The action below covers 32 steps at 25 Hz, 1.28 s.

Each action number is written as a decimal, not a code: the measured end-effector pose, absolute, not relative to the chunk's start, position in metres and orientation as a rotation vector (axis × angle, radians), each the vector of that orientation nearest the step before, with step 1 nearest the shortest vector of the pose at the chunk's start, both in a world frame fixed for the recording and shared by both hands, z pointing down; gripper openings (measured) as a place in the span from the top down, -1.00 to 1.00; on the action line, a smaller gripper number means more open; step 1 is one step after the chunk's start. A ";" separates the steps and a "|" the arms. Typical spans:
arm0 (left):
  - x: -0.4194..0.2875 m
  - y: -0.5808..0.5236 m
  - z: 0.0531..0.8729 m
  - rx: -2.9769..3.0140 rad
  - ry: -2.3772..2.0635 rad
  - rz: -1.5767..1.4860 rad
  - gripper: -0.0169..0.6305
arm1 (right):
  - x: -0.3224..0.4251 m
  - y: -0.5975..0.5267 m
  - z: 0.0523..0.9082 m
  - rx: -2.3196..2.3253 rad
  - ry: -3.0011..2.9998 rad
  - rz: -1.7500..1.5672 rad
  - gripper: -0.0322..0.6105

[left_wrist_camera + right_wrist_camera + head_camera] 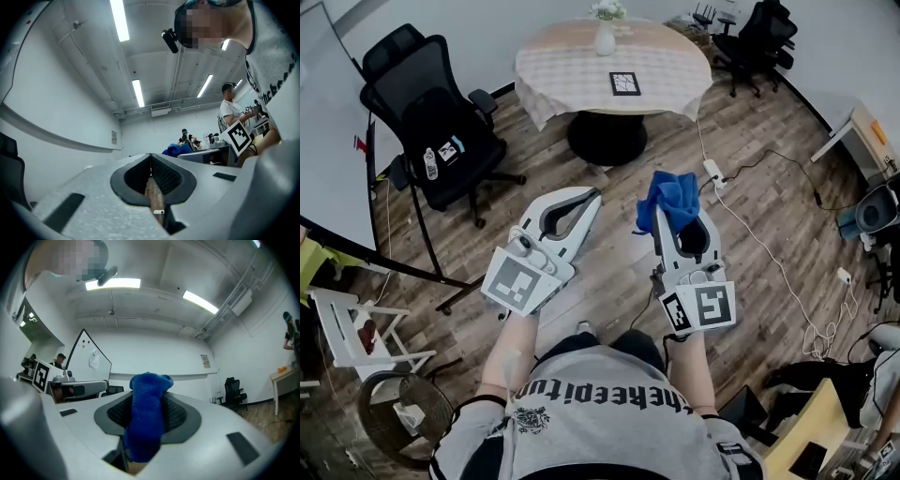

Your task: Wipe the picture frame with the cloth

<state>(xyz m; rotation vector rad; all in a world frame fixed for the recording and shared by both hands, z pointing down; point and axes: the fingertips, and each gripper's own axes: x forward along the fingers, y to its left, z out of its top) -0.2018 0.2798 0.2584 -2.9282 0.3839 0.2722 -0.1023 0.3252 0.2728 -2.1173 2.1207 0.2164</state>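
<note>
The person stands on the wood floor, well apart from the round table [553, 80], and holds both grippers out in front.

The right gripper [673, 217] is pinched tight on a blue cloth [668, 194]. The cloth is bunched up between the two jaws and pokes out past the tips, so a soft lump sticks out in front. I think it is held that way so the soft end can rub the frame and the hard jaws do not scratch it.

The left gripper [594, 197] has its jaws closed, with the tips touching. Nothing is between them, and only floor shows through the hole behind the tips. My guess is that this one is free so it can hold the frame steady.

The picture frame [624, 83] lies flat on the checked tablecloth [675, 70], on the side of the table nearer the person. It has a dark rim and a pale middle. Nothing touches it and neither gripper is near it, so the wiping has not started. The person needs to step closer first.

One thing on the table holds something. A white vase [605, 39] stands upright behind the frame, and small white flowers [607, 9] sit in it. It is apart from the frame, so I think a careful wipe can miss it.

A black office chair [441, 131] stands to the left with two small things on its seat. I cannot tell what they are.
</note>
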 end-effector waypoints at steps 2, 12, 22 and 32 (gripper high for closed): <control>-0.203 0.272 0.259 -2.933 0.370 0.267 0.90 | -0.106 0.320 0.274 -2.125 2.110 0.219 0.42; -0.176 0.242 0.265 -2.944 0.314 0.272 0.90 | -0.087 0.289 0.276 -2.150 2.099 0.224 0.42; -0.118 0.178 0.257 -2.922 0.373 0.279 0.90 | -0.030 0.217 0.270 -2.082 2.152 0.232 0.42; -0.050 0.129 0.259 -2.919 0.446 0.258 0.90 | 0.035 0.159 0.269 -2.011 2.220 0.210 0.42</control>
